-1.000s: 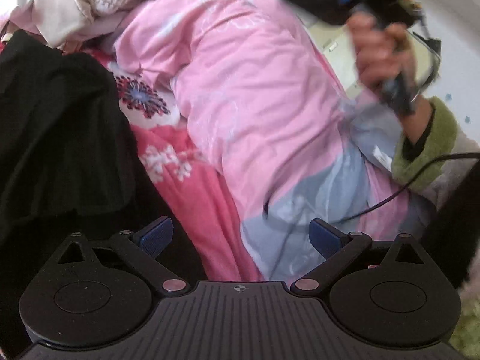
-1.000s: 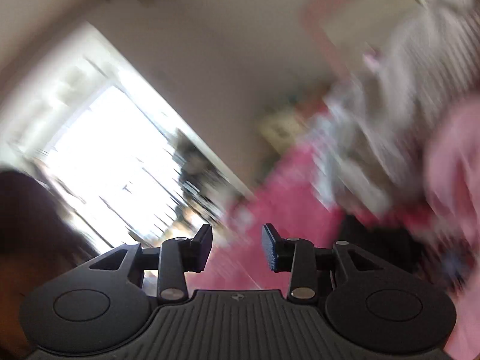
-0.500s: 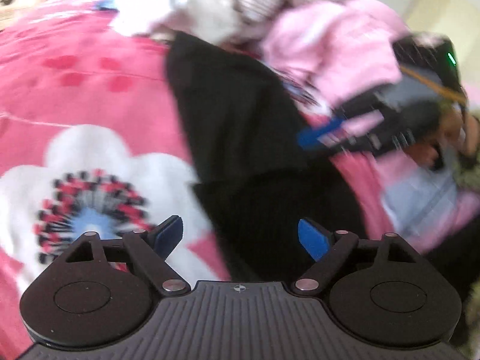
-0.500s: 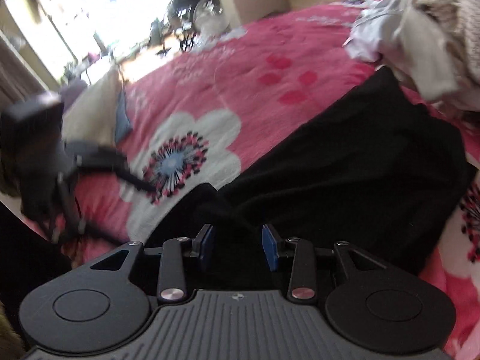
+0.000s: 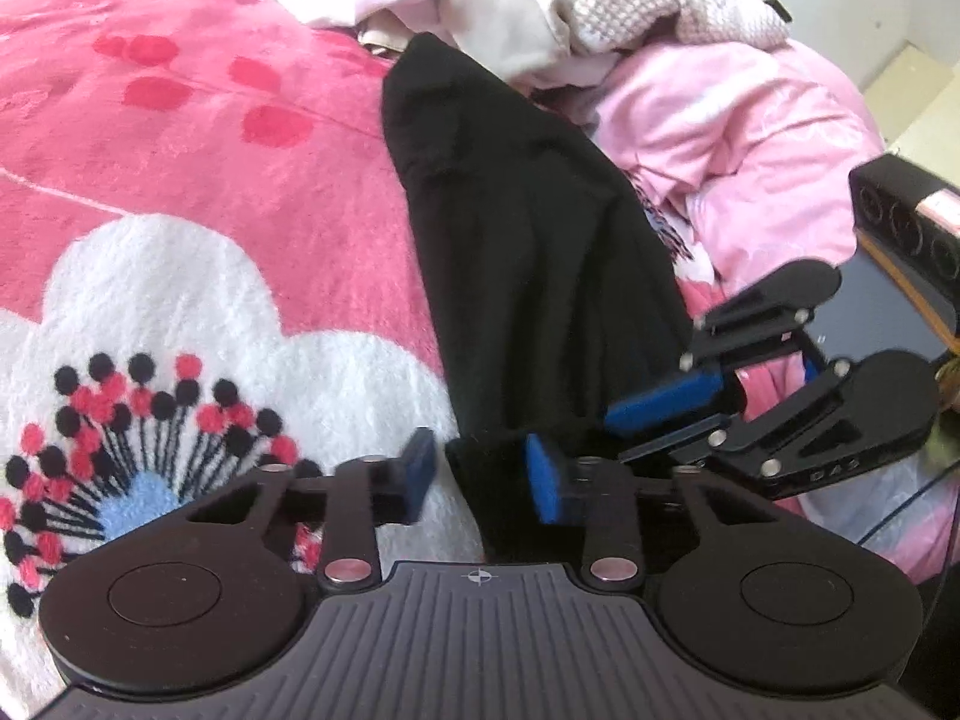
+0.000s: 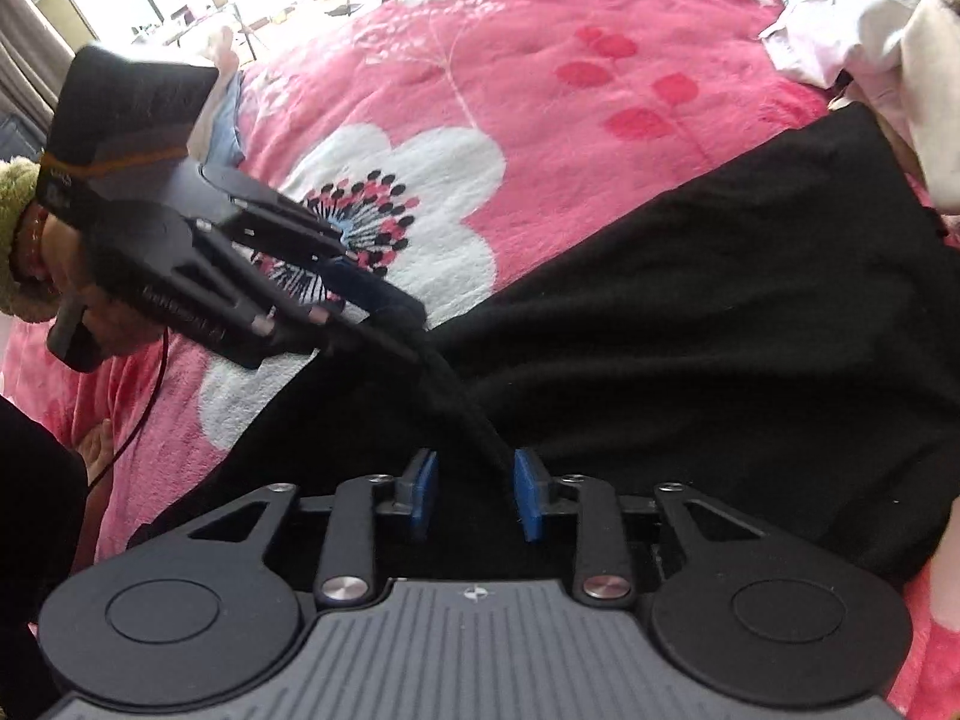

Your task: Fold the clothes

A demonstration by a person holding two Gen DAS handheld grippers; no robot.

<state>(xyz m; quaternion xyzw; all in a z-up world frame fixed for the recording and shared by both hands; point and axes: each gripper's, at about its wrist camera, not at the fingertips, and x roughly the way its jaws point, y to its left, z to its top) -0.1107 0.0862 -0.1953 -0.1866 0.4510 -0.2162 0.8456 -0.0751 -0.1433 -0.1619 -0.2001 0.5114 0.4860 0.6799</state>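
1. Black garment (image 5: pixel 528 228) lies spread on the pink flowered blanket (image 5: pixel 180 150), running from the near edge, right by both tongs, up to the far pile (image 5: pixel 510 0) of pale clothes
2. A pink quilt (image 5: pixel 750 120) sits just right of the garment, touching its right edge
3. Left gripper (image 5: pixel 480 477) is down at the garment's near left corner, and its jaws have just been closing with the cloth edge between them
4. In its own view a thin strip of white blanket shows beside the left pad (image 5: pixel 420 471), while the right pad sits against the black cloth
5. From the right wrist view the story is clearer: the cloth is bunched at the left gripper's tips, so it is clamped on the garment
6. From those tips a raised ridge of black fabric runs down to the right gripper (image 6: pixel 474 492)
7. Right gripper points down at the near edge of the garment, just right of the left one; its jaws have just been closing too, with black cloth filling the gap
8. The ridge meets its right pad (image 6: pixel 528 495), but everything between the pads is plain black, so I cannot tell whether it is pinching or only straddling the cloth
9. A green fuzzy sleeve (image 6: pixel 15 222) shows at the far left behind the left gripper
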